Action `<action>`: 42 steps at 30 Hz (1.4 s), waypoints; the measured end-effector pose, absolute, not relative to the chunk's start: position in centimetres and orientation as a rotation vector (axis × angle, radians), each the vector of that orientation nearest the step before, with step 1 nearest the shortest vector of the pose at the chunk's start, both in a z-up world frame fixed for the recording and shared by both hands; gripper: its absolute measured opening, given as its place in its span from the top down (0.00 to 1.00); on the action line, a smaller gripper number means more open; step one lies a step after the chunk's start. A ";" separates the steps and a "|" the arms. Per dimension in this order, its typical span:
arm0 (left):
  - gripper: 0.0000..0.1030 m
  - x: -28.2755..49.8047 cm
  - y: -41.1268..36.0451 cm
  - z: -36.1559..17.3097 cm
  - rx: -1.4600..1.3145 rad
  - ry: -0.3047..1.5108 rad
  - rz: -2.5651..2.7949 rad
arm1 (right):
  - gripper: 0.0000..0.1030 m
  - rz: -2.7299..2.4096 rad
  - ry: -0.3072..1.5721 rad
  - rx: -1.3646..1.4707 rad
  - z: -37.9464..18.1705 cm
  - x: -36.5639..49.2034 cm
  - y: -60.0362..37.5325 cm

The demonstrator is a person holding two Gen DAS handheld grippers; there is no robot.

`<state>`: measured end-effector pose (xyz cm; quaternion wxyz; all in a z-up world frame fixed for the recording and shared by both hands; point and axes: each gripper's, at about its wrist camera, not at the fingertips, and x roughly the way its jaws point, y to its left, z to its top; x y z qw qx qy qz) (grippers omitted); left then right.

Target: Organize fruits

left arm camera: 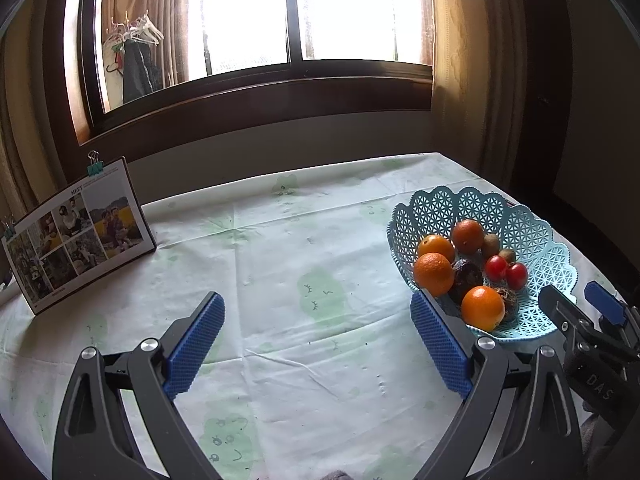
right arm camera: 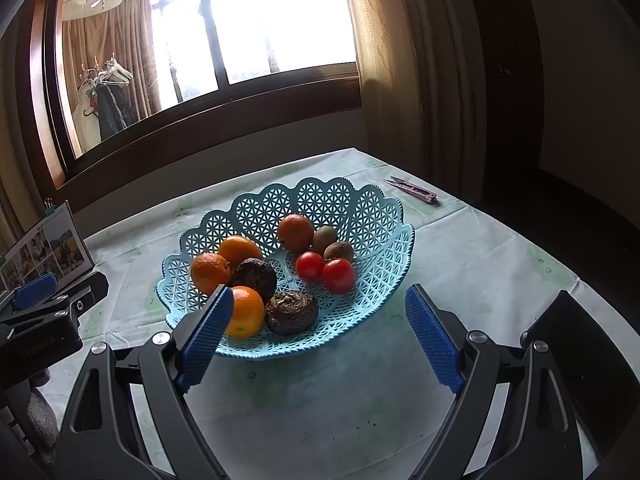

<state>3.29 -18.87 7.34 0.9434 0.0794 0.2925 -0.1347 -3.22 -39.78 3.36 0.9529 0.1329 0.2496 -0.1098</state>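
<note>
Right wrist view: both grippers (right arm camera: 320,334) (left arm camera: 318,344) released, empty; basket (right arm camera: 360,208) mid-frame is heaped (oranges (right arm camera: 245,312) stacked), so one careless nudge could roll fruit onto the bench (right arm camera: 460,248).

Tablecloth (left arm camera: 320,240) – pale, faint green prints, creased, spread below both sets of jaws. Photo card (left arm camera: 76,236) propped upright ahead-left of left jaws, green binder clip (left arm camera: 95,168) on top edge. Thread snips (right arm camera: 412,191) flat on cloth, far ahead-right of right jaws. Window (left arm camera: 304,12) beyond far table edge – dark frame, glare. Curtain (left arm camera: 460,60) at its right. Hangers (left arm camera: 136,32) with clothes, upper left.
</note>
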 end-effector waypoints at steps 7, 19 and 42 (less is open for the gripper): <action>0.09 3.1 -18.9 7.5 0.163 0.590 -0.277 | 0.14 -0.223 0.510 0.269 3.3 -3.2 -39.8; 0.08 2.8 -19.2 7.6 0.183 0.576 -0.267 | 0.14 -0.211 0.526 0.260 3.2 -3.0 -39.5; 0.05 2.3 -20.5 6.9 0.302 0.530 -0.219 | 0.11 -0.205 0.543 0.243 3.1 -2.8 -39.3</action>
